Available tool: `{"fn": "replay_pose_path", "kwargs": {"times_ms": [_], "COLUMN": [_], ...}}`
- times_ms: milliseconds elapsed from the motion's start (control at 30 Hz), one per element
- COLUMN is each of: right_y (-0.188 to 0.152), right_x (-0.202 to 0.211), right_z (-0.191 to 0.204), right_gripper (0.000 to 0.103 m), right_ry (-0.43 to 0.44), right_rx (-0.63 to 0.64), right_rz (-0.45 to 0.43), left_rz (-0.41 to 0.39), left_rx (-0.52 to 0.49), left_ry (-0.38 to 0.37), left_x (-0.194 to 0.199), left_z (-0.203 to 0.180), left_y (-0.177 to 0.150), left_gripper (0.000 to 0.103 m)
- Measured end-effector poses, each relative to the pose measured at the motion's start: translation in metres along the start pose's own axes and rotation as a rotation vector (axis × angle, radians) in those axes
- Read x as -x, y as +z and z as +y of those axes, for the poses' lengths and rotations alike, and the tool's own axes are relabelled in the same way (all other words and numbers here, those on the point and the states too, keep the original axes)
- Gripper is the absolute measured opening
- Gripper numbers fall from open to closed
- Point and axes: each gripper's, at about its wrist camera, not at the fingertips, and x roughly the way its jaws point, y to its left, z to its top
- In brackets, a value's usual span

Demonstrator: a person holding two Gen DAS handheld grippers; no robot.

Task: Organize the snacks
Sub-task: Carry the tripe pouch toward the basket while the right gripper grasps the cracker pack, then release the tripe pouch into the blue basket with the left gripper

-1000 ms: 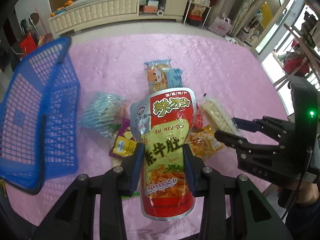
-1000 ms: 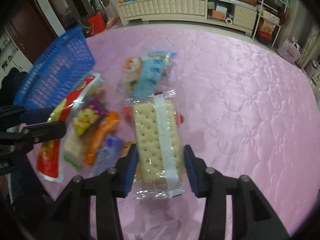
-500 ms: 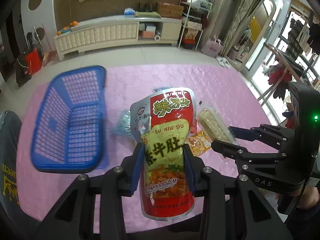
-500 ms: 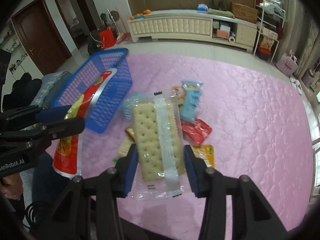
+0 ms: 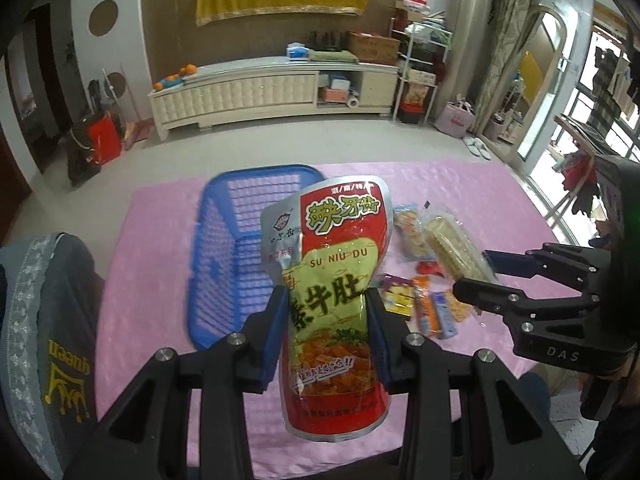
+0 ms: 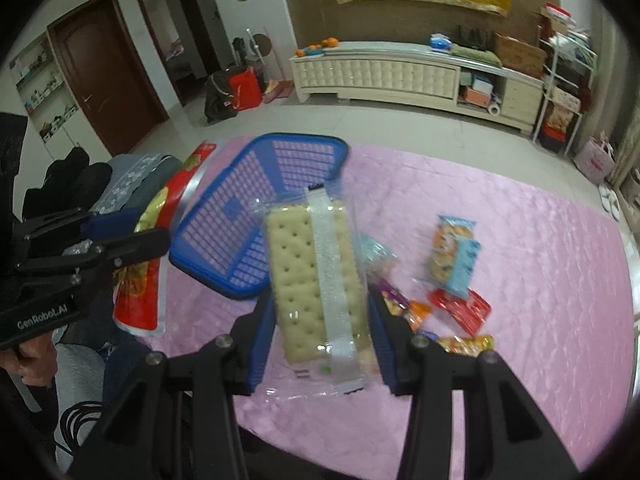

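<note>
Left wrist view is showing the left gripper [image 5: 327, 332] clenching a tall red foil snack pouch [image 5: 334, 304] upright, the blue plastic lattice basket [image 5: 240, 256] lying just beyond-left, nearer than for the right gripper [image 6: 320, 328] clasping a clear-wrapped cracker pack [image 6: 316, 280].

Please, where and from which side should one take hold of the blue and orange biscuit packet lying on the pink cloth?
Grip the biscuit packet across its narrow middle, from above. It lies flat, with both long sides free; the red packet sits against its near end.
</note>
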Motion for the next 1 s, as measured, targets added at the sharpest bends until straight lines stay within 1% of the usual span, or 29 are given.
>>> {"fn": "replay_pose_path", "kwargs": {"times_ms": [167,400,533,700,800,900,1000], "right_y": [0.027,0.061,0.08,0.1,0.108,0.114,0.118], "right_x": [-0.022,-0.059,-0.084,-0.12,-0.138,-0.151,-0.156], "right_z": [0.019,0.02,0.014,0.008,0.007,0.006,0.006], "right_gripper": [0.05,0.05,0.05,0.05,0.05,0.05,0.05], "right_ry": [0.017,0.018,0.018,0.012,0.009,-0.002,0.003], "right_rx": [0.002,-0.003,-0.013,-0.03,-0.031,-0.028,-0.029], "right_rz": [0.02,0.061,0.095,0.151,0.183,0.202,0.21], "left_rz": [0.02,0.059,0.082,0.129,0.156,0.172,0.186], "left_rx": [0.017,0.045,0.043,0.029,0.013,0.015,0.026], "left_ry": [0.002,0.009,0.015,0.022,0.044,0.051,0.041], "left_x": [-0.014,-0.054,-0.077,-0.112,-0.129,-0.143,-0.148], "left_z": [0.034,0.068,0.079,0.088,0.088,0.094,0.096], "left_y": [0.016,0.042,0.056,0.07,0.074,0.079,0.081], "left_gripper": [0.035,0.035,0.035,0.035,0.035,0.035,0.036]}}
